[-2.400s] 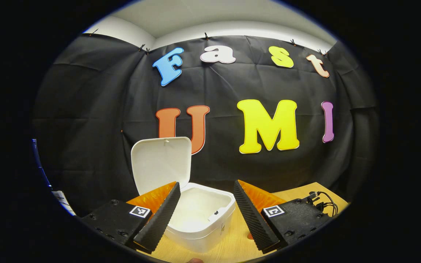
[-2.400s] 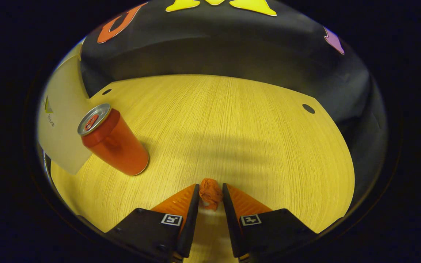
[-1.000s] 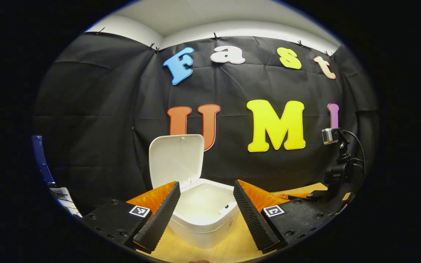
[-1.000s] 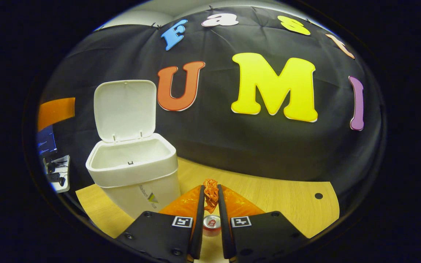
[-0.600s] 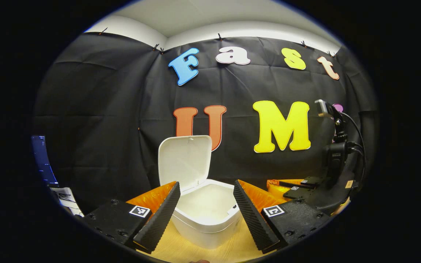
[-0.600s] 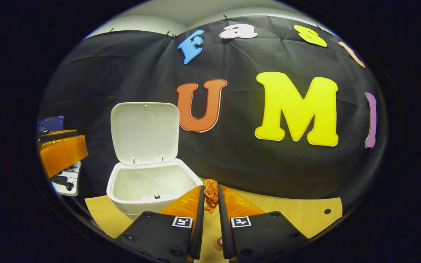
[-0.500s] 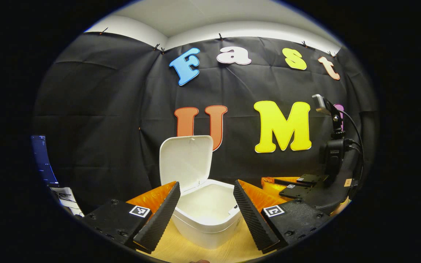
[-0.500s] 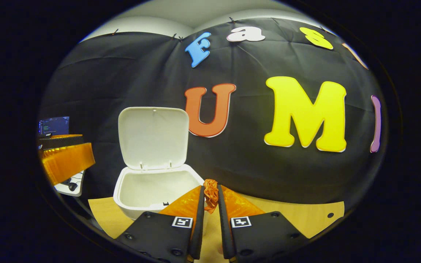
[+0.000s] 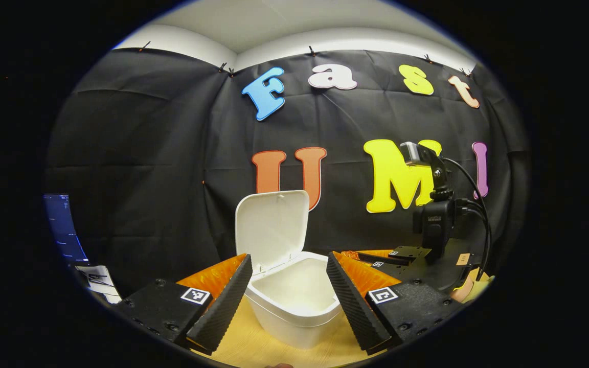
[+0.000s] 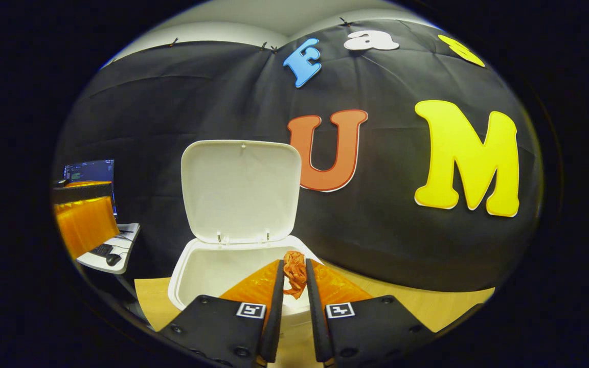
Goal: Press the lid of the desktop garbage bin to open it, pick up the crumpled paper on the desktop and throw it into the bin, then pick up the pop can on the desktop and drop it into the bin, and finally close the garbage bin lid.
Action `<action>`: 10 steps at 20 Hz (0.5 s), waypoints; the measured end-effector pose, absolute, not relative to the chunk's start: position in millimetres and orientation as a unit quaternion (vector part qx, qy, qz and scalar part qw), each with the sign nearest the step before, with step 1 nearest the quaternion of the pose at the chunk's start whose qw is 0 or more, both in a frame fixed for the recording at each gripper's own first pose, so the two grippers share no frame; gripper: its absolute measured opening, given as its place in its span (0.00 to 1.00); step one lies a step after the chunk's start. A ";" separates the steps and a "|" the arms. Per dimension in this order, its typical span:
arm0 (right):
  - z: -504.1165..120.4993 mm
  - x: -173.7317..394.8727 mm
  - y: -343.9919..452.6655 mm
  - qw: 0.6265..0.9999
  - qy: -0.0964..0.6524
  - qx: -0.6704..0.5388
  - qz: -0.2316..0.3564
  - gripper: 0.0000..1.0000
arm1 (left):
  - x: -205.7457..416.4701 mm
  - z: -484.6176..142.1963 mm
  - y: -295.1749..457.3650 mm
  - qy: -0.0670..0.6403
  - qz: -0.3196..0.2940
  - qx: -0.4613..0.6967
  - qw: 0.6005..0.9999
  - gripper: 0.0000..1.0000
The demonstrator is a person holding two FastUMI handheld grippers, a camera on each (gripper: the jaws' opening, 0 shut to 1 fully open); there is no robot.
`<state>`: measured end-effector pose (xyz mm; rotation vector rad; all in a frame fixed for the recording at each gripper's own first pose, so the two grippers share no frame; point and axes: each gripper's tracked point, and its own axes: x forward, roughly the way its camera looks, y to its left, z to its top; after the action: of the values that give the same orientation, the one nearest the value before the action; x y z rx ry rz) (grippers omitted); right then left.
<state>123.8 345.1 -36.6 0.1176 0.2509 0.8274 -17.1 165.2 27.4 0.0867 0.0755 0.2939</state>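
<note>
The right claw (image 10: 293, 280) pinched crumpled orange paper (image 10: 294, 272) above the open white bin (image 10: 207, 268); the left claw (image 9: 288, 278) gaped wide over the desk (image 9: 253, 347), with the right claw (image 9: 376, 258) seen beside the bin.

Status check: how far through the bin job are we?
Done: the bin is open, its lid upright. In hand: the right gripper is shut on the crumpled paper, close by the rim. The left gripper is open. Left: drop the paper, bin the can, close the lid.
</note>
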 end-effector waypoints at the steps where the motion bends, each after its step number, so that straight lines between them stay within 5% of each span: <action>1: -36.4 125.1 346.2 0.907 0.120 0.056 0.401 0.29 | -18.0 26.0 166.7 0.038 0.149 0.043 0.987 0.96; 4: -35.9 124.3 353.8 0.905 0.117 0.057 0.405 0.33 | -19.3 25.6 171.5 0.040 0.154 0.042 0.986 0.96; 10: -33.4 120.0 356.0 0.904 0.112 0.060 0.409 0.75 | -18.3 24.7 173.1 0.043 0.155 0.041 0.986 0.96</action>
<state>120.0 356.0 -33.4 0.1238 0.2315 0.8455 -18.3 173.1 24.7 0.0830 0.0871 0.3124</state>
